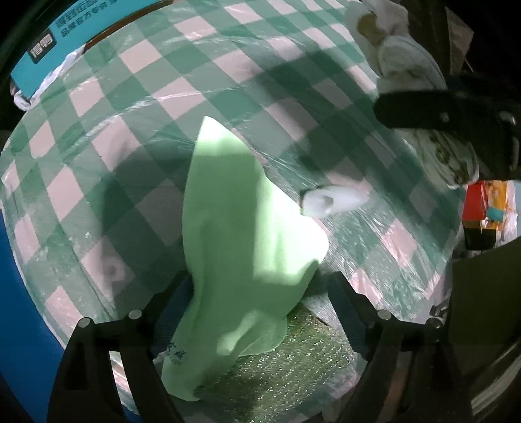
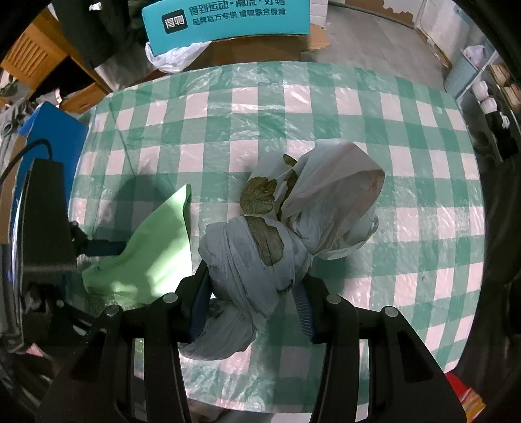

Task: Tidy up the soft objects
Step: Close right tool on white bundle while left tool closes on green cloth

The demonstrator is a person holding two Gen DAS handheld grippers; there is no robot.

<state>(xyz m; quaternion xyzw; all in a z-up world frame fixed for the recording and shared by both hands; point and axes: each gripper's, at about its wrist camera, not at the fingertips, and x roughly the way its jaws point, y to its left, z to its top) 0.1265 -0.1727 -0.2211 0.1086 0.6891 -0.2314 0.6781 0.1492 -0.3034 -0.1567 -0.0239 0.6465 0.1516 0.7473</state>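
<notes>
A light green cloth (image 1: 234, 227) lies draped between the fingers of my left gripper (image 1: 257, 293), whose jaws stand apart around it, above the green-and-white checked table (image 1: 136, 107). The same cloth shows at the left of the right wrist view (image 2: 153, 240). My right gripper (image 2: 254, 289) is shut on a rolled pale grey cloth with brown leaf prints (image 2: 260, 253), held just over the table (image 2: 358, 107). That bundle and the right gripper appear at the right edge of the left wrist view (image 1: 433, 114). A small white soft item (image 1: 329, 198) lies on the table.
A teal printed box (image 2: 228, 22) and a white plastic bag (image 2: 172, 58) stand beyond the table's far edge. A blue box (image 2: 52, 130) sits at the left. Shelving (image 2: 482, 84) is at the right. Red and yellow packaging (image 1: 485, 201) lies off the table.
</notes>
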